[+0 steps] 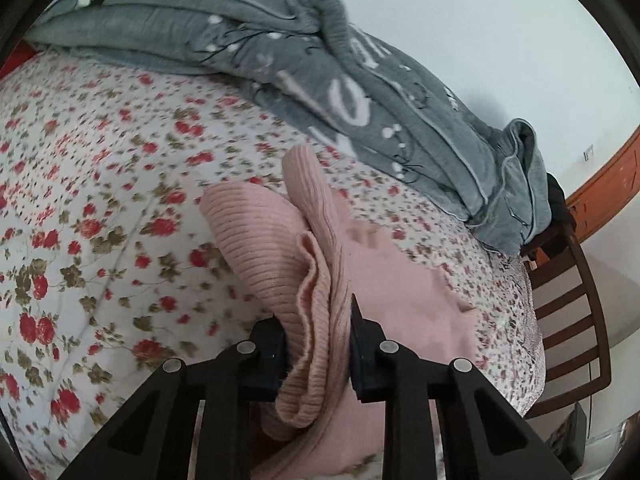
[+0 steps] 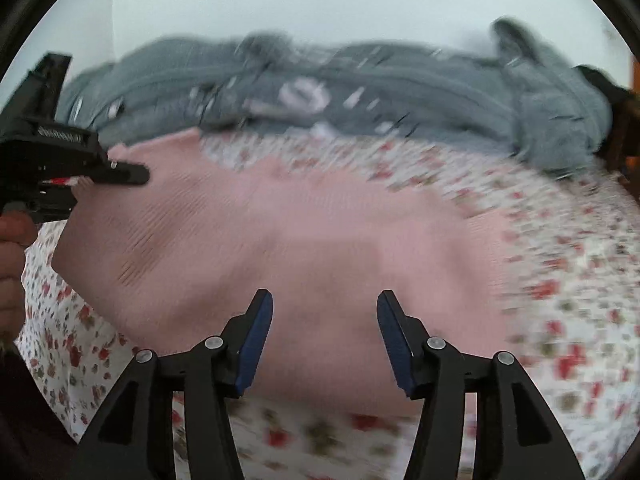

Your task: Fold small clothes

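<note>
Fold-over step, I judge: left tool (image 1: 318,344) pinches a bunched edge of the pink knit garment (image 1: 260,236) on the bed (image 1: 80,200); right tool (image 2: 325,340) gapes empty. Next, carry that edge toward 3 o'clock.

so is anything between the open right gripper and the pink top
Nothing visible. The right gripper hangs open over the pink knit top, with only bare ribbed cloth ahead of its fingers. The left gripper pinches a bunched edge off to the side, clear of that path. The view is blurred.
</note>
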Motion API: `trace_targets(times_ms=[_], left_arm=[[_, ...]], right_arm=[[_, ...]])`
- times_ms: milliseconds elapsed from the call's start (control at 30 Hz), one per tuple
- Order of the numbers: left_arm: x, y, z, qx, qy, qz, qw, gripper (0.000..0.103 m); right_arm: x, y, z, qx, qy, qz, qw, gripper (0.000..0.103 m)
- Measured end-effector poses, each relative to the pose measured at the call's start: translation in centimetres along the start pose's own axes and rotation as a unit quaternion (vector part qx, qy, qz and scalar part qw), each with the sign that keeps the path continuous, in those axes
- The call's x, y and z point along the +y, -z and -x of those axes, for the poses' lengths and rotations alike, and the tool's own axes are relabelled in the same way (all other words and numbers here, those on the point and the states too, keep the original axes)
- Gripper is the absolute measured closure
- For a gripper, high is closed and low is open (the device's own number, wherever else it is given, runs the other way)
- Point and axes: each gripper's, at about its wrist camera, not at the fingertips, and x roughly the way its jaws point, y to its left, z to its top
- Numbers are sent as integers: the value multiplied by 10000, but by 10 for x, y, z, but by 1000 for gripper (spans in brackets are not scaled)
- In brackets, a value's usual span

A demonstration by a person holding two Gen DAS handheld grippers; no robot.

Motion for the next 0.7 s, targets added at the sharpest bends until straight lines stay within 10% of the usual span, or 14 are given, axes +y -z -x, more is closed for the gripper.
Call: trace_targets(times_ms=[333, 700], left_arm=[[-100, 2, -16, 135, 199, -244, 9994, 80], [-181, 55, -86, 1117, 924, -630, 9874, 71]], right_arm=[[-118, 28, 19, 664, -220, -1987, 9776, 45], [-138, 42, 39, 498, -208, -2030, 9777, 45]])
